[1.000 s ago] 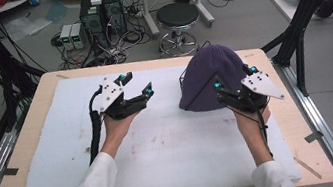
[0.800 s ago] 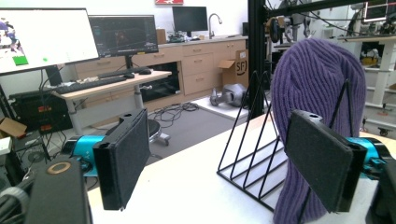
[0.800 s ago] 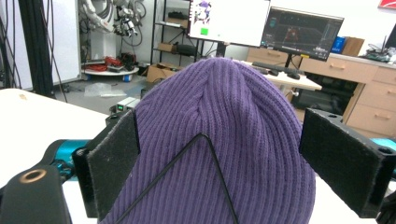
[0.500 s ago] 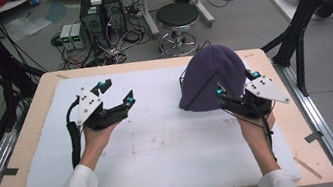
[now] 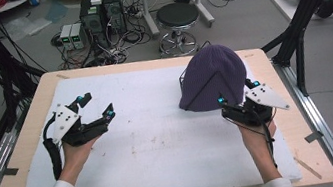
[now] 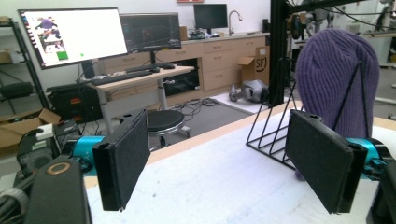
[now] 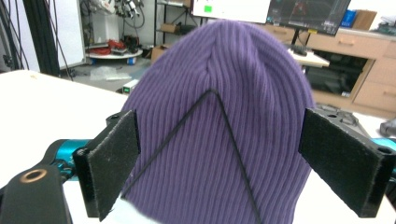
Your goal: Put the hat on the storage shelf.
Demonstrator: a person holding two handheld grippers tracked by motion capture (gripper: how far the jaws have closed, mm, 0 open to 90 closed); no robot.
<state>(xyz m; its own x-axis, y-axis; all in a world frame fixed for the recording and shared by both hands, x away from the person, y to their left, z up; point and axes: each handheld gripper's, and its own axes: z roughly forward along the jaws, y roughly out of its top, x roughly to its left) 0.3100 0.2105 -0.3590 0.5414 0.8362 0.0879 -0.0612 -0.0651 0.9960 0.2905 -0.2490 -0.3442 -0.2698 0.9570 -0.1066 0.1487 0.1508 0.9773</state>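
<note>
A purple ribbed beanie (image 5: 212, 76) is draped over a black wire rack (image 5: 183, 76) at the back right of the table. My right gripper (image 5: 238, 93) sits just in front of it, open, its two pads (image 7: 114, 161) spread to either side of the hat (image 7: 224, 93) without touching it. One bent wire of the rack (image 7: 205, 100) runs across the hat's front. My left gripper (image 5: 97, 106) hovers open over the left part of the table with nothing between its jaws. In the left gripper view, the beanie (image 6: 336, 79) and rack (image 6: 271, 135) stand beyond the right pad (image 6: 322, 163).
A white sheet (image 5: 161, 140) covers most of the wooden table (image 5: 23, 161). Black frame posts (image 5: 299, 47) rise at the table's right and left. A stool (image 5: 178, 18) and computer boxes (image 5: 101, 12) stand on the floor past the far edge.
My left gripper has moved left and toward the person, away from the hat. The right gripper has drawn back slightly toward the person. The hat has not moved.
</note>
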